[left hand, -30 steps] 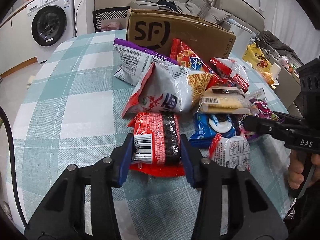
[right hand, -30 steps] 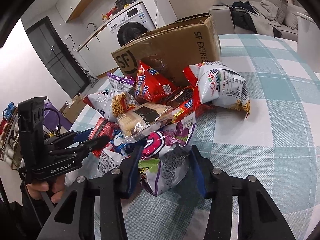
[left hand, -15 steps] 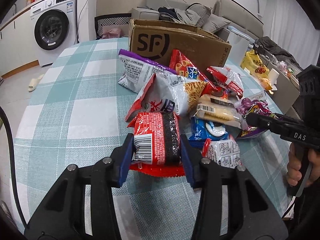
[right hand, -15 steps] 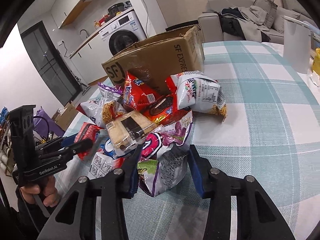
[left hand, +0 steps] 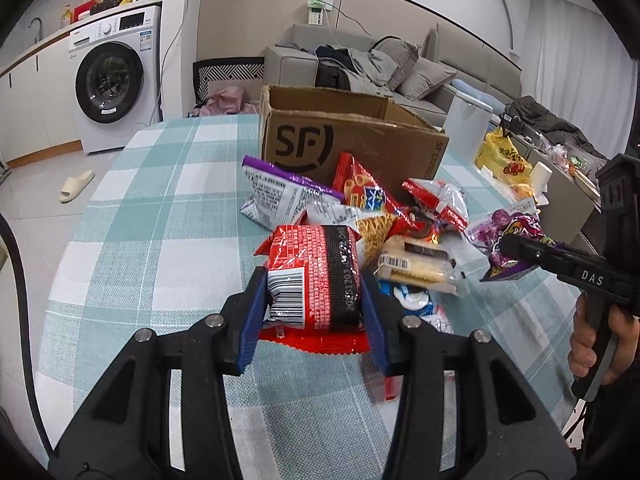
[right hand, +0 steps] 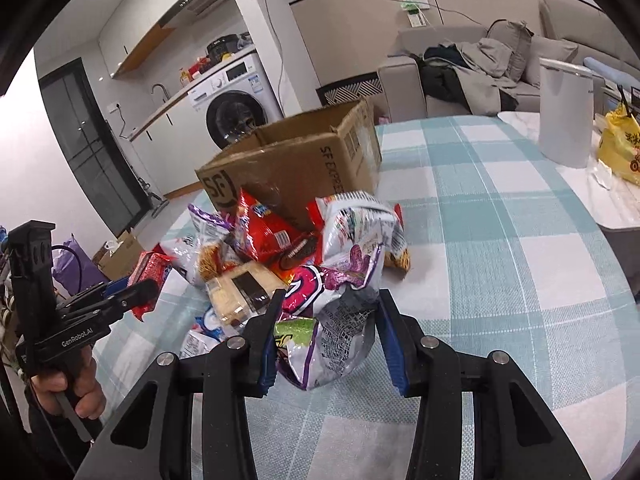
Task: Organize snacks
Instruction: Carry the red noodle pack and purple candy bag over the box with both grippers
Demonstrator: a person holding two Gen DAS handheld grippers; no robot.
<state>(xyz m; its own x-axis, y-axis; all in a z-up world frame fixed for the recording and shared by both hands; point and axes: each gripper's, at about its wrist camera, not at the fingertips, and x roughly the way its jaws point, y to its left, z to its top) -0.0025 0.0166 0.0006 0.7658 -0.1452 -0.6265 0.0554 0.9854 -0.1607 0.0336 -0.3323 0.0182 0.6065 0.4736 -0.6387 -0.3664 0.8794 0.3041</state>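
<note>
Both packs are now lifted off the pile versus a second ago: left gripper (left hand: pixel 314 310) pinching the red noodle pack (left hand: pixel 312 276), right gripper (right hand: pixel 326 338) clamped on the purple snack bag (right hand: pixel 332 320), both raised above the checked table (left hand: pixel 160 248), so the carry looks underway. Cardboard box (left hand: pixel 348 148) stands open at the far side behind the remaining snack pile (left hand: pixel 384 220). Its inside can't be seen, contents unknown.

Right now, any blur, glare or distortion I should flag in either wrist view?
Left wrist view: strong fisheye bending with dark corners; the red snack pack is sharp, barcode readable. Right wrist view: same bending; the purple snack bag shows foil glare and slight blur; the cardboard box stays clear.
</note>
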